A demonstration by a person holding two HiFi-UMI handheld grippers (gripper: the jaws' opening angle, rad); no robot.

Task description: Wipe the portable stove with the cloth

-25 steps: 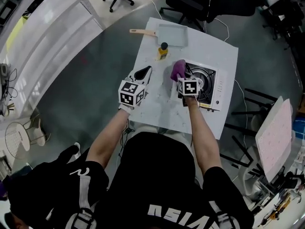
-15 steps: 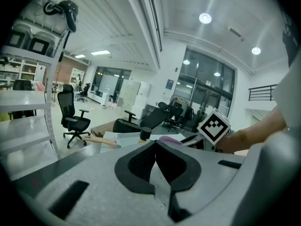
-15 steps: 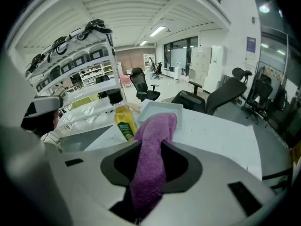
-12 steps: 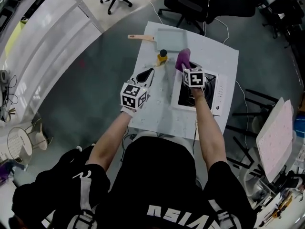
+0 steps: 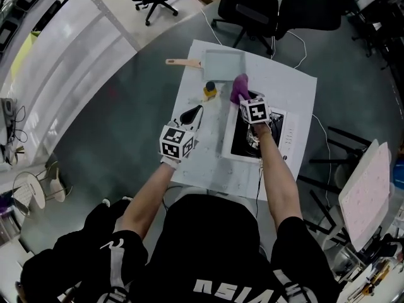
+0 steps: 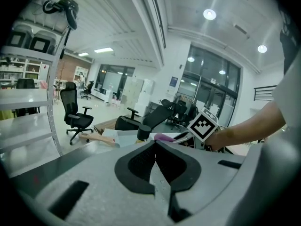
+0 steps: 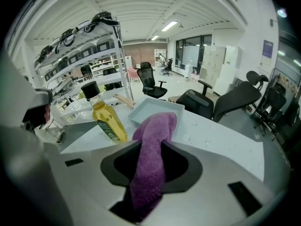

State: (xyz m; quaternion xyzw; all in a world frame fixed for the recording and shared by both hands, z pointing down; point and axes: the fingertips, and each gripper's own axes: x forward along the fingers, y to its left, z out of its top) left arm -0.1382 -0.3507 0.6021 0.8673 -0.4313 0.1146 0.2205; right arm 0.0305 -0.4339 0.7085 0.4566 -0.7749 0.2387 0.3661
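The portable stove [image 5: 278, 131], white with a black burner, lies at the table's right. My right gripper [image 5: 243, 100] [image 7: 151, 144] hovers over the stove's far left corner, shut on the purple cloth [image 5: 238, 88] [image 7: 157, 126]. The cloth sticks out past the jaws toward the tray. Over the table's left part, clear of the stove, my left gripper [image 5: 191, 113] [image 6: 155, 144] has its pads meeting at the tips and nothing between them. The right gripper view does not show the stove.
An oil bottle [image 5: 209, 89] [image 7: 106, 119] stands just left of the cloth. A pale square tray [image 5: 222, 62] [image 7: 155, 109] with a wooden handle [image 5: 182, 62] lies at the table's far edge. Office chairs [image 5: 247, 5] stand beyond the table [image 5: 208, 163].
My right gripper has carried the cloth away from me along the stove's left side, to its far left corner. My left gripper has drifted a little over the table, still shut.
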